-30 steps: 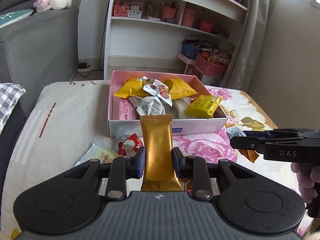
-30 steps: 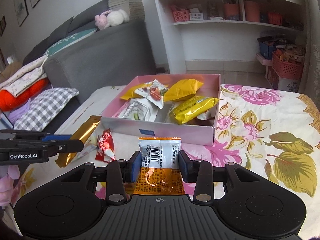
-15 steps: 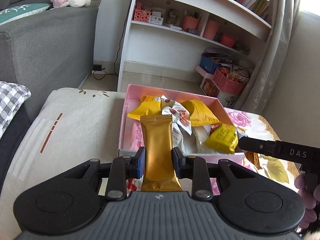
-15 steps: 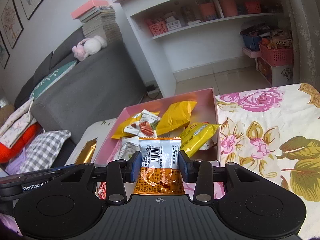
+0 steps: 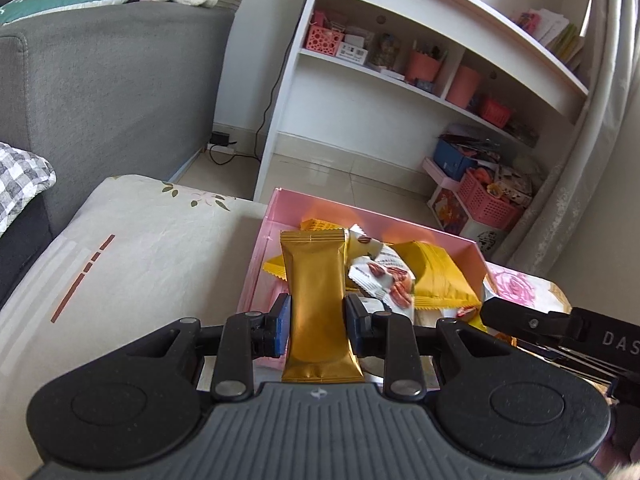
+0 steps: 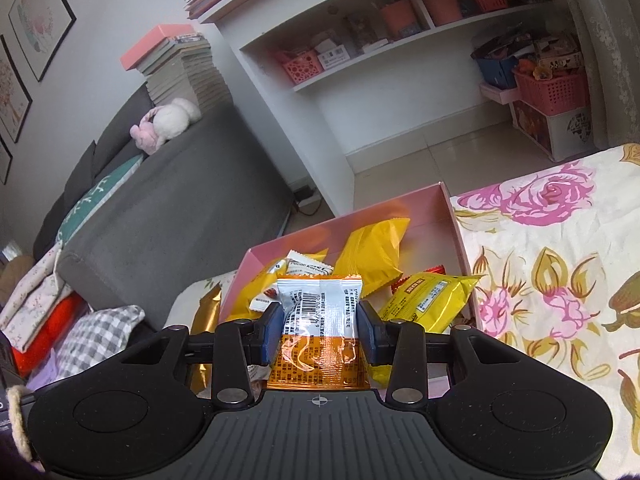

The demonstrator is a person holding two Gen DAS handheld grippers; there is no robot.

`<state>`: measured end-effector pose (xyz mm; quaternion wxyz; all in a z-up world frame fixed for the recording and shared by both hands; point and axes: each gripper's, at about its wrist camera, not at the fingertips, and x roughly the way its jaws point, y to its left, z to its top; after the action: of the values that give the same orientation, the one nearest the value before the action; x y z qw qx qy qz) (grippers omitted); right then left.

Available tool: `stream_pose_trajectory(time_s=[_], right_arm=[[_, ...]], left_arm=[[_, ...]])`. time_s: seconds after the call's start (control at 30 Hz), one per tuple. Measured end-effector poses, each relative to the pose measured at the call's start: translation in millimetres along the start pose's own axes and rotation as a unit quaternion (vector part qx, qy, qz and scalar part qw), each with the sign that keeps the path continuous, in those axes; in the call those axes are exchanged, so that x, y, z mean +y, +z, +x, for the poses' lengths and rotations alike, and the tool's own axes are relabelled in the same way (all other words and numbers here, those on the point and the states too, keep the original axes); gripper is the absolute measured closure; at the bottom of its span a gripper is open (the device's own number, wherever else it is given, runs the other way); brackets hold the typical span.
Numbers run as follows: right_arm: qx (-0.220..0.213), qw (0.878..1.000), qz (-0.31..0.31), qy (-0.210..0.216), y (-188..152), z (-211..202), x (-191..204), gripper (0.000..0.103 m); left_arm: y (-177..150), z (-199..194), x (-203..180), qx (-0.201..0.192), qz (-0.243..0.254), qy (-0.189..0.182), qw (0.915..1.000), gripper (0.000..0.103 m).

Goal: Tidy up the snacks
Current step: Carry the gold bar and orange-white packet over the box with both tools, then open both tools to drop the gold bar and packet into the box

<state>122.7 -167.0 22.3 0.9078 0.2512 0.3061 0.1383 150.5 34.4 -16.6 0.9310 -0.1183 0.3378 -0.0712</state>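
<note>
My left gripper (image 5: 318,322) is shut on a long gold snack bar (image 5: 316,300), held upright over the near left part of the pink box (image 5: 260,248). My right gripper (image 6: 320,330) is shut on an orange and white snack packet (image 6: 320,328) with a barcode, above the box's near edge. The pink box (image 6: 450,216) holds several snacks: yellow packets (image 6: 372,254), a white nut packet (image 5: 380,276) and a yellow bar (image 6: 430,298). The right gripper's black finger (image 5: 536,322) shows at the right of the left wrist view. The gold bar (image 6: 206,312) shows at the left of the right wrist view.
The box sits on a table with a floral cloth (image 6: 552,264). A grey sofa (image 5: 100,92) with a checked pillow (image 6: 96,332) stands left. A white shelf unit (image 5: 400,92) and pink baskets (image 6: 554,86) stand behind on the tiled floor.
Both grippers have moved forward over the pink box with their snacks still held, and both views have rolled. The loose snacks in front of the box have passed out of view.
</note>
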Motion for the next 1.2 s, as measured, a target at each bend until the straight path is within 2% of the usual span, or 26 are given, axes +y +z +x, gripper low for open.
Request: stream_pose_trajectory(time_s=[0.27,0.5,0.63,0.67,0.73,0.77,1.0,1.2], right_arm=[[0.001,1.0,0.015,-0.002,1,14,-2,0.064],[0.0,1.0,0.017,-0.002,0,20,-1,0.064],[-0.002,1.0,0.017,0.002,-1,19,1,0.06],[0.0,1.0,0.018,0.005,0,19,1,0.055],[-0.005,1.0,0.019,0.004,0,16,2,0.042],[-0.007,1.0,0.017,0.003,0,15,2,0.039],[-0.006,1.0,0.013,0.006,2,9,4,0.036],[-0.012,1.0,-0.005,0.013,-1,-5,12,0.026]], left_arm=[[-3,9,-6,-0.001,0.03,0.033,0.999,0.077],[-5,8,-2,0.006,0.036,0.036,0.9987,0.077],[-4,7,-3,0.009,0.042,0.032,0.9986,0.075],[-3,9,-4,0.011,0.043,0.029,0.9986,0.071],[-3,8,-5,0.015,0.05,0.031,0.9982,0.07],[-3,9,-6,0.017,0.053,0.033,0.9979,0.067],[-2,6,-8,0.021,0.064,0.038,0.997,0.048],[-2,-1,-6,0.021,0.071,0.041,0.9964,0.033]])
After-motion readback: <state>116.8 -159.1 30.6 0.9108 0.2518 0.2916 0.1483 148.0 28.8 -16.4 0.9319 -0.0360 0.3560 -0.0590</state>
